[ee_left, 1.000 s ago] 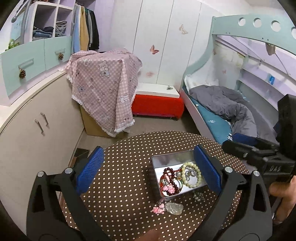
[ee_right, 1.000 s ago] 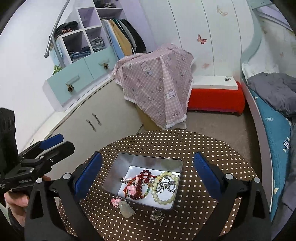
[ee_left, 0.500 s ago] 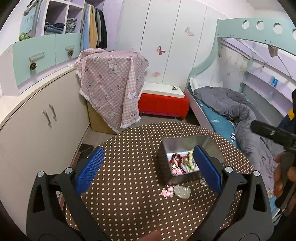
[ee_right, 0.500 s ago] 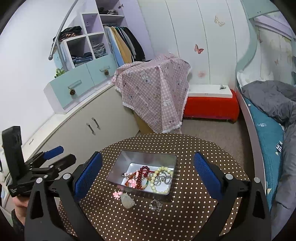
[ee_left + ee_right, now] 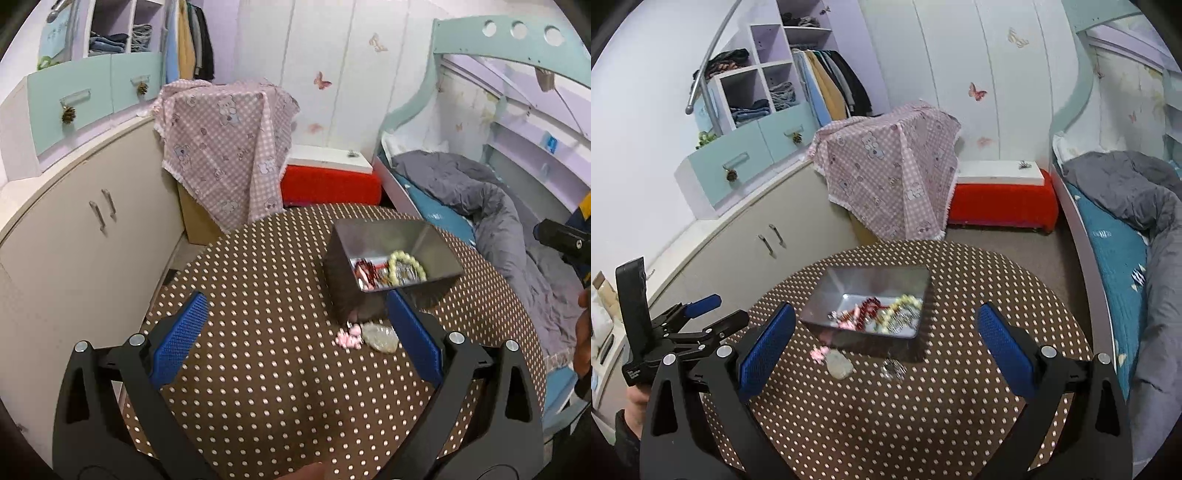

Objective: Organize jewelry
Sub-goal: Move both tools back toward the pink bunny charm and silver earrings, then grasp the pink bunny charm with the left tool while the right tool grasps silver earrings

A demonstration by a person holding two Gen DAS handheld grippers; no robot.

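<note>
Lying in the metal tin (image 5: 871, 284), most bracelets (image 5: 882, 314) are sorted; a pink charm (image 5: 818, 352), pale stone (image 5: 839, 364) and silver piece (image 5: 893, 370) remain beside it on the table (image 5: 886, 424), both grippers (image 5: 295, 339) (image 5: 886, 343) wide open, empty

A red bench (image 5: 1003, 205) stands just right of the pink checked cloth (image 5: 890, 177); the bed (image 5: 1123, 236) further right

Shiny metal tin (image 5: 827, 295) sits on a matt dotted cloth table cover (image 5: 960, 398).
</note>
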